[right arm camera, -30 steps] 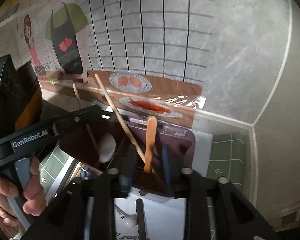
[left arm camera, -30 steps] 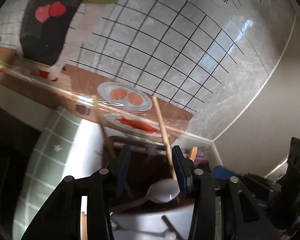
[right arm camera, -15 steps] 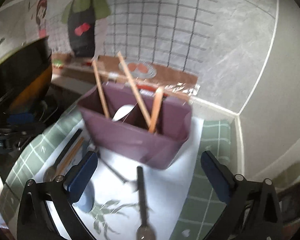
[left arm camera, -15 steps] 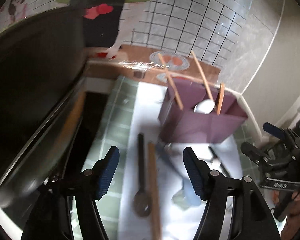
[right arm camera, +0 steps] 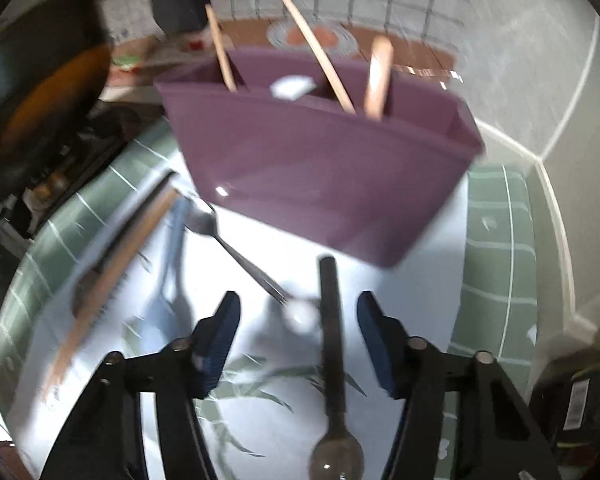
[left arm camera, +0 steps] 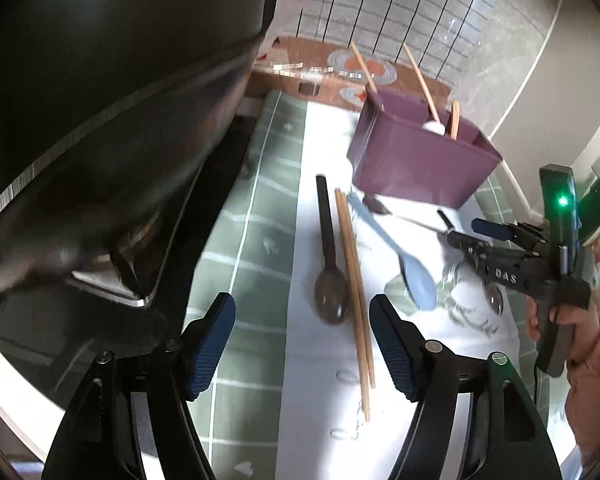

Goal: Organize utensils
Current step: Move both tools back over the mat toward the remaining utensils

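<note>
Purple plastic utensil caddy (left arm camera: 416, 160) upright at the far end of the white leaf-print mat (left arm camera: 320, 380), dark long-handled spoon (right arm camera: 332, 344) lying between the closing, untouching jaws of the right gripper (right arm camera: 298, 328); left gripper (left arm camera: 302, 340) opening, empty, above wooden chopsticks (left arm camera: 354, 292).

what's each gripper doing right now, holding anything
Left gripper: opening, nothing held, above the chopsticks and dark spoon.
Right gripper: closing around the black spoon handle, pads not touching it.
</note>
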A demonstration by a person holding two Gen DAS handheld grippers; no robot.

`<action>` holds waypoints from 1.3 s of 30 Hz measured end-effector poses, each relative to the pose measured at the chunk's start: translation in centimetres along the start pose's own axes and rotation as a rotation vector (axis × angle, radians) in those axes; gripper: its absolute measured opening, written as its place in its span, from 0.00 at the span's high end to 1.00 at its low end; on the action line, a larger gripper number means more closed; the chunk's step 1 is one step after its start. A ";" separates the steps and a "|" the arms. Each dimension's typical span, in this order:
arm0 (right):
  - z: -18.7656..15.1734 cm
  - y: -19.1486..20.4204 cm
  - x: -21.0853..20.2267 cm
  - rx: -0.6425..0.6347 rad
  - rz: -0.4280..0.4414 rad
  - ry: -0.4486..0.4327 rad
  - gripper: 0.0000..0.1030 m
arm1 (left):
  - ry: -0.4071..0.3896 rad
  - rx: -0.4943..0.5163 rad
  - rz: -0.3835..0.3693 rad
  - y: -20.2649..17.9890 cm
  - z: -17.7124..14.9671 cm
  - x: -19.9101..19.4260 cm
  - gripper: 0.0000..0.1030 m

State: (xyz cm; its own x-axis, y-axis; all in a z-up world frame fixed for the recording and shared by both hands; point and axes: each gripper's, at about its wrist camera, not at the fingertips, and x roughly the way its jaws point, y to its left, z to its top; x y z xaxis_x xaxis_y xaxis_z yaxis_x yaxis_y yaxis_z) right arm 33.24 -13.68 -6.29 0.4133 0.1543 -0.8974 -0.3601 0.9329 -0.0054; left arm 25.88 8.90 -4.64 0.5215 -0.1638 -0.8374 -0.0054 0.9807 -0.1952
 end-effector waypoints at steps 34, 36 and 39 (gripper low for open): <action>-8.0 -0.9 -7.1 0.106 0.145 0.034 0.87 | 0.288 0.043 0.038 -9.3 7.3 13.6 0.47; -8.0 -0.5 -6.7 0.148 0.239 0.054 0.87 | 0.289 0.081 0.045 -9.5 6.5 13.5 0.48; -7.7 0.3 -5.6 0.198 0.300 0.095 0.87 | 0.283 0.110 0.054 -9.1 5.7 13.0 0.48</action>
State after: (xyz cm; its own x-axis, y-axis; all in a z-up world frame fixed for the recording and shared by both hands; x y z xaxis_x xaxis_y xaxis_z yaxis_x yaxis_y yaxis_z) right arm 24.38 -16.78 -4.68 0.2313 0.4082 -0.8831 -0.2811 0.8971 0.3410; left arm 37.56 -1.51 -10.84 0.2646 -0.1190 -0.9570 0.0736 0.9919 -0.1030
